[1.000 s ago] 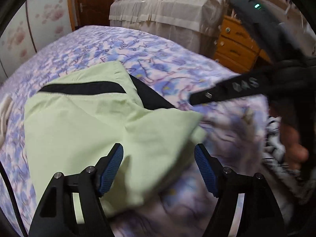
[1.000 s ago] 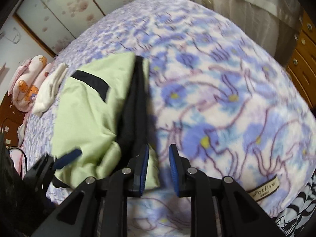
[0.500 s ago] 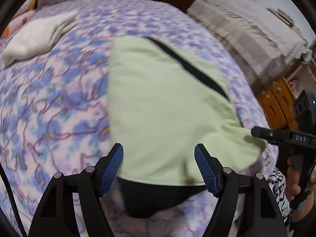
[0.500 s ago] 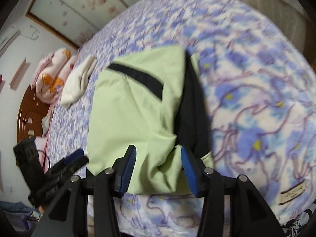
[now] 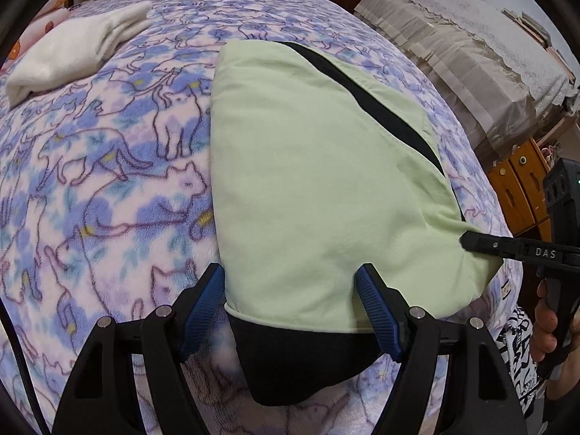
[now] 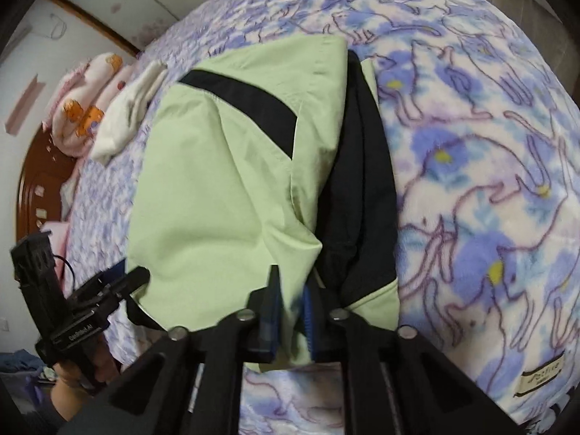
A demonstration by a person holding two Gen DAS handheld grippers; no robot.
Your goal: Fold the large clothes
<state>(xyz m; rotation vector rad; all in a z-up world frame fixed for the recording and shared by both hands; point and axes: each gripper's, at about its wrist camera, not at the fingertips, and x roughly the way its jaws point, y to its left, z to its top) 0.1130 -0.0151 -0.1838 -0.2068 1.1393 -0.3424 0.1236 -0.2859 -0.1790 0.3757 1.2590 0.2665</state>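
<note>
Closer now: smooth lime-green garment point(image 5: 308, 181).

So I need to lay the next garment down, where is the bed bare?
Bare blanket lies between the white towel and green jacket, and beyond the jacket's black edge. The near edge is crowded by both tools.

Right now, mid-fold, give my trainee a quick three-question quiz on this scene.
1. True or false: the right gripper has green garment fabric between its fingers.
2. What lies on the blanket beyond the garment? A) white folded cloth B) a book C) shoes
3. Fill in: the garment's near edge lies between the open left gripper's ____ pads.

Key: 1 true; 2 A, the white cloth; 3 blue.
</note>
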